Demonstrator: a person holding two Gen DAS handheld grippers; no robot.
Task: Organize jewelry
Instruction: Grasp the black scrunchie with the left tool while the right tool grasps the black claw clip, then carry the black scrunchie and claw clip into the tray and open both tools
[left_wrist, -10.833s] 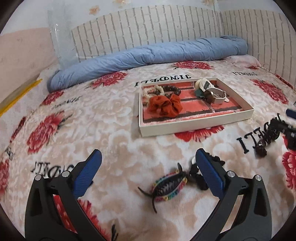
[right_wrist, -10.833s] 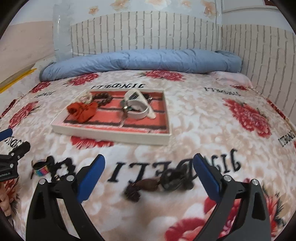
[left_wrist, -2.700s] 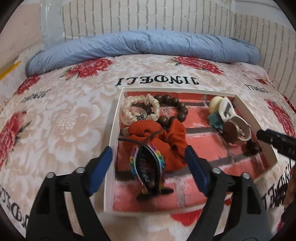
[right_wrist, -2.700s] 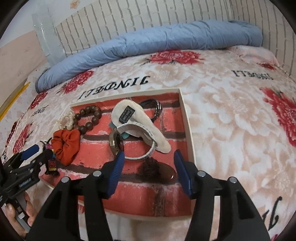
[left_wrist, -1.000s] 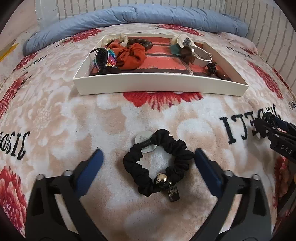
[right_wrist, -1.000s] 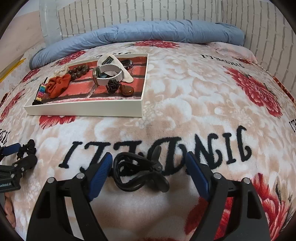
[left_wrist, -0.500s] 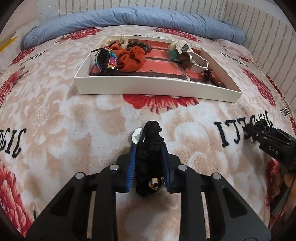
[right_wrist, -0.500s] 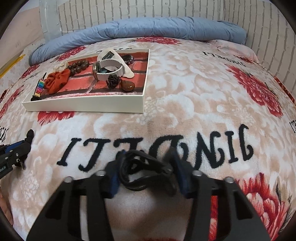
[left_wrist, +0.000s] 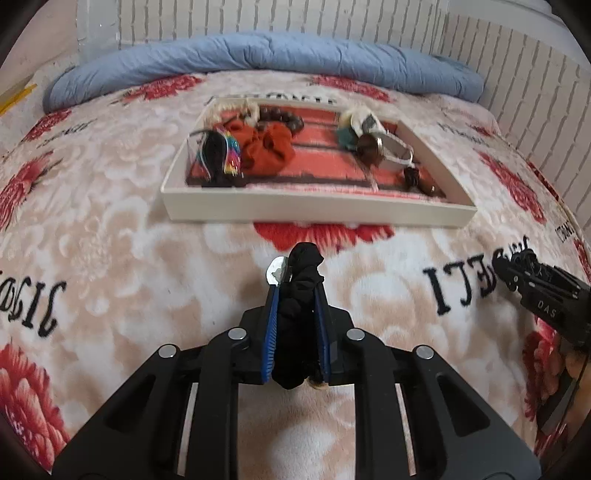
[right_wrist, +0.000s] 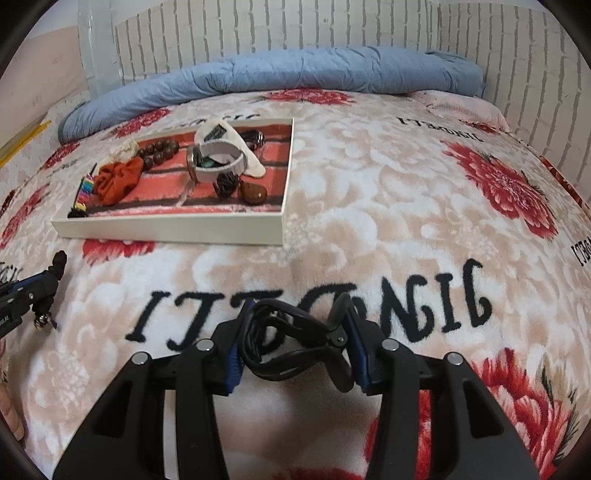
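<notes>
our left gripper (left_wrist: 297, 295) pinches the black scrunchie (left_wrist: 301, 291), the right gripper (right_wrist: 295, 332) a black claw clip (right_wrist: 291, 339); either may slip before the tray (right_wrist: 170, 223).

The tray (right_wrist: 173, 225) lies on the blanket (right_wrist: 388, 206), ahead and left of the hair claw (right_wrist: 295, 343). Behind it, the rolled quilt (right_wrist: 266, 77) runs along the wall.

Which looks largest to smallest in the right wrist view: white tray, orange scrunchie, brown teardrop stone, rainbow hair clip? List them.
1. white tray, far the largest.
2. orange scrunchie.
3. rainbow hair clip and brown teardrop stone: too close to rank. The clip is seen edge-on, longer but thinner.

All lie in the tray at similar distance, so nearness hardly skews this.
</notes>
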